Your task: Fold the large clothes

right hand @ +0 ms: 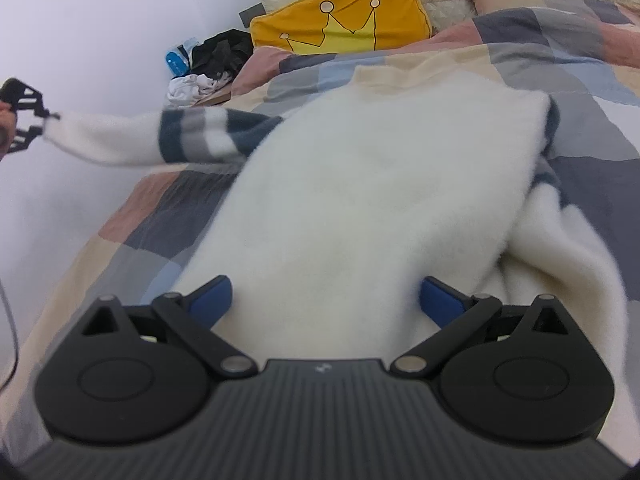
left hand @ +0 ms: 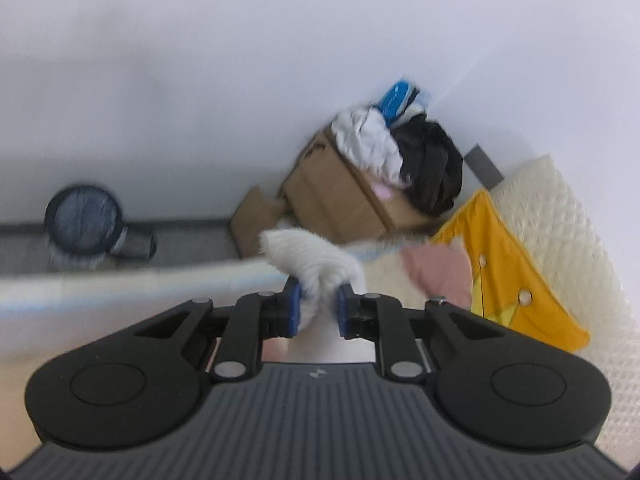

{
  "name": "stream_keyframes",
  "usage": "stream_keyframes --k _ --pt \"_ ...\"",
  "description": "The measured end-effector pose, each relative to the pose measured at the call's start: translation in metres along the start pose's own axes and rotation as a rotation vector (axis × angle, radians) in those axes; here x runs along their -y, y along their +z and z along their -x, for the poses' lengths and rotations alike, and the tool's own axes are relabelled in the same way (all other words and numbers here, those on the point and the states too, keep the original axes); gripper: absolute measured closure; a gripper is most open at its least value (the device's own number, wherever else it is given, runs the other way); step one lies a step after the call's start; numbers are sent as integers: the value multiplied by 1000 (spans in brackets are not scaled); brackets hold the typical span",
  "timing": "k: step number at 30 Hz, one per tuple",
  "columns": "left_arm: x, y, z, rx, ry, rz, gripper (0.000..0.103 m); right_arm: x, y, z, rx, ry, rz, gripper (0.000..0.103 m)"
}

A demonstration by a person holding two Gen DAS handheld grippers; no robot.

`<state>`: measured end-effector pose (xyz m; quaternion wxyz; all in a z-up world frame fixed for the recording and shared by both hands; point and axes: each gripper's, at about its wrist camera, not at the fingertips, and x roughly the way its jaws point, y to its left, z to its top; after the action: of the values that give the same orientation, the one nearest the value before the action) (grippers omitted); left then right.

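Note:
A fluffy white sweater (right hand: 360, 184) with blue and grey striped sleeves lies flat on the patchwork bedcover (right hand: 152, 216). Its left sleeve (right hand: 192, 136) is stretched out off the bed's side, up in the air. My left gripper (left hand: 318, 308) is shut on the sleeve's white cuff (left hand: 308, 260); the right wrist view shows this gripper (right hand: 42, 120) at the far left with a hand behind it. My right gripper (right hand: 326, 300) hovers at the sweater's near hem, jaws wide apart over the fabric, pads not pressing. The right sleeve is folded partly under the body.
A yellow crown pillow (right hand: 344, 20) leans on the cream quilted headboard (left hand: 560, 220). Beside the bed stands a cardboard box (left hand: 344, 196) heaped with clothes. A dark round object (left hand: 82, 216) sits on the floor by the white wall. A cable (right hand: 12, 320) hangs at left.

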<state>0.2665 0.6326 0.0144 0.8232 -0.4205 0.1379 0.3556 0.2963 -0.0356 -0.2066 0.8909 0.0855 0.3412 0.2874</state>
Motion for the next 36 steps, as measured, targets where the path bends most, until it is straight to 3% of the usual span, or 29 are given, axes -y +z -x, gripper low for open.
stream_keyframes --k 3,6,13,19,21,23,25,31,36 --pt "4 22 -41 29 37 -39 83 -1 4 -8 -8 -1 -16 0" --pt "-12 23 -94 36 110 -74 83 -2 6 -16 -16 -15 -2 0" --pt "-80 -5 -203 -65 252 -100 83 -7 6 -29 -28 -60 30 0" --pt "-106 -30 -235 -143 272 -136 79 -7 4 -40 -43 -80 61 0" --pt "-110 -40 -237 -160 260 -132 74 -6 4 -42 -47 -78 59 0" --pt "-112 -42 -236 -193 247 -149 47 -4 5 -40 -50 -70 54 0" --pt "-112 -47 -224 -193 236 -154 29 -2 6 -37 -48 -60 44 0" --pt "-94 -68 -148 -229 151 -139 27 4 5 -24 -42 -27 14 1" --pt "-73 -112 -70 -257 72 -183 27 14 5 -4 -35 58 -64 1"
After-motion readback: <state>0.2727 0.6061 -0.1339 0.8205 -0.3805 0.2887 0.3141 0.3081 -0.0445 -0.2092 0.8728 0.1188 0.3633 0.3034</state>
